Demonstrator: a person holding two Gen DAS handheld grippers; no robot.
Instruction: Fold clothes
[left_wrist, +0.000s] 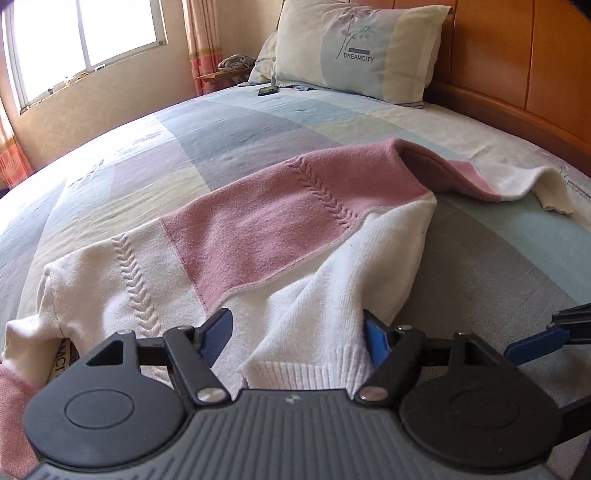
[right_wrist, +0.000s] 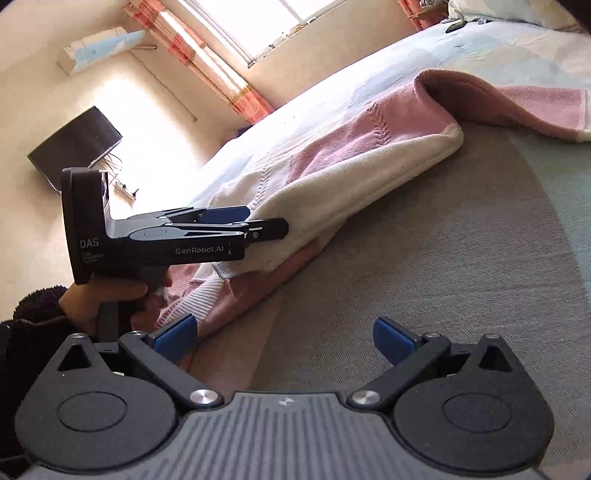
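A pink and white knit sweater (left_wrist: 258, 229) lies spread on the bed, one white sleeve (left_wrist: 332, 295) folded across its body toward me. My left gripper (left_wrist: 297, 334) is open, its blue pads standing either side of the sleeve's ribbed cuff (left_wrist: 306, 373). The right wrist view shows the left gripper (right_wrist: 258, 221) from the side at the white sleeve (right_wrist: 332, 184), held by a hand (right_wrist: 110, 291). My right gripper (right_wrist: 284, 336) is open over the grey bedspread, holding nothing, its left pad close to the sweater's pink hem (right_wrist: 221, 306). It shows at the edge of the left view (left_wrist: 554, 330).
The bedspread (left_wrist: 480, 258) is patchwork grey, blue and cream. A pillow (left_wrist: 354, 48) leans on the wooden headboard (left_wrist: 517, 66), with a small dark device (left_wrist: 267, 90) beside it. A window (left_wrist: 74, 44) and curtains are to the left; a wall TV (right_wrist: 74, 144) is beyond.
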